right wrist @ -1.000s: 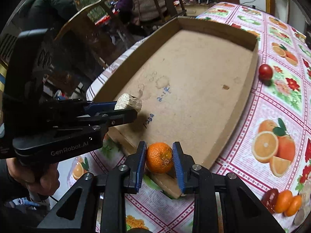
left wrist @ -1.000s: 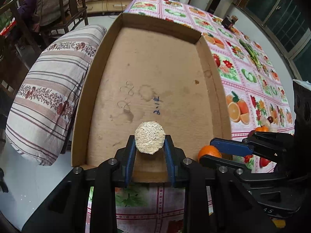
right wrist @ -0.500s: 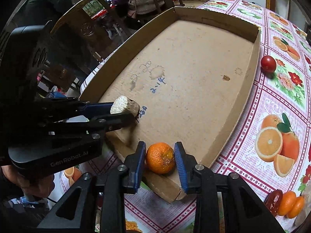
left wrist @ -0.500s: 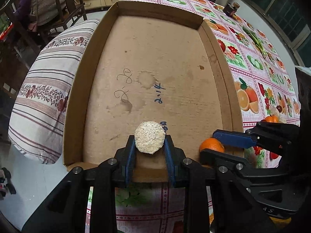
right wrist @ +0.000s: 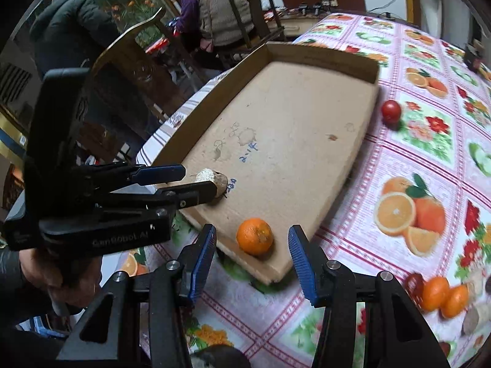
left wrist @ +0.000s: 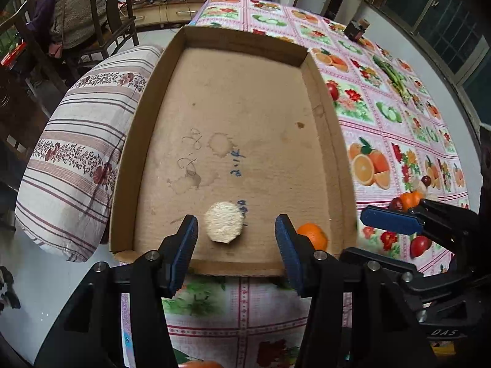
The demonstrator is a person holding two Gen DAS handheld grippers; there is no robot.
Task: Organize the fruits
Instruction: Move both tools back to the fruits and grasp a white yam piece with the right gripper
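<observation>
Orange [right wrist: 254,236] lies in the box [right wrist: 307,58], between the spread right tongs [right wrist: 251,257].

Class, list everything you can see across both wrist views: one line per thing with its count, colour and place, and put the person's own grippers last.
cardboard tray: 1, brown, on the table's left part.
pale chunk: 1, beige, tray's near end, left.
orange: 1, orange, tray's near right corner.
red fruit: 1, red, on cloth beside tray's right wall.
fruit pile: several, orange and dark red, cloth at right.
tablecloth: 1, pink, fruit prints.
striped cushion: 1, left of tray.
left gripper: open around chunk.
right gripper: open around orange.
</observation>
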